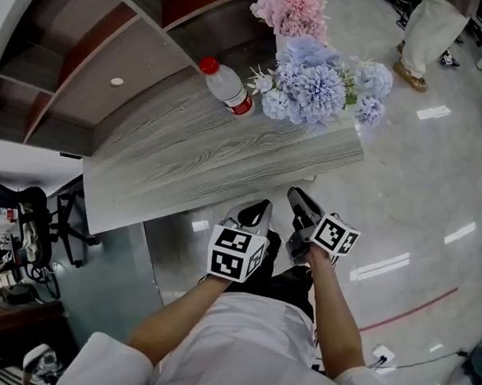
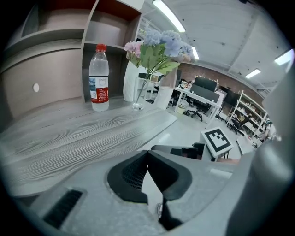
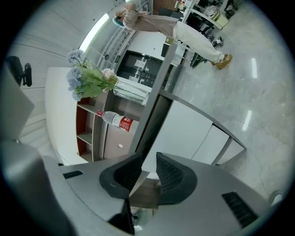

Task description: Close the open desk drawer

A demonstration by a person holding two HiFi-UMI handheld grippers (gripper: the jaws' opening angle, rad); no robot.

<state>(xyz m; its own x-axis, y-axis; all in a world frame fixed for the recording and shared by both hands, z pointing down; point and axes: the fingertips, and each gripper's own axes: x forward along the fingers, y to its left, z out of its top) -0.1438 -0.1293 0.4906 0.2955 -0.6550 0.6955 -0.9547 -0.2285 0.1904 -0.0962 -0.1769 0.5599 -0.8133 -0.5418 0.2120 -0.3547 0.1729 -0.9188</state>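
Observation:
The grey wood-grain desk top [image 1: 210, 158] fills the middle of the head view; no drawer shows there, since the top hides what is beneath it. Both grippers hang at its front edge. My left gripper [image 1: 260, 208] [image 2: 147, 153] is shut, its tips touching with nothing between them. My right gripper [image 1: 301, 197] [image 3: 146, 159] sits just right of it, rolled sideways, with a narrow gap between its jaws. The dark desk edge [image 3: 154, 106] runs into that gap, and a pale brown wooden piece [image 3: 145, 193] lies between the jaws. I cannot tell whether the pads touch it.
A water bottle [image 1: 227, 87] with a red cap and a vase of pink and blue flowers [image 1: 314, 79] stand at the desk's far side. Brown shelving [image 1: 71, 69] rises behind. A person [image 1: 431, 36] stands at the far right, and an office chair [image 1: 32, 218] is on the left.

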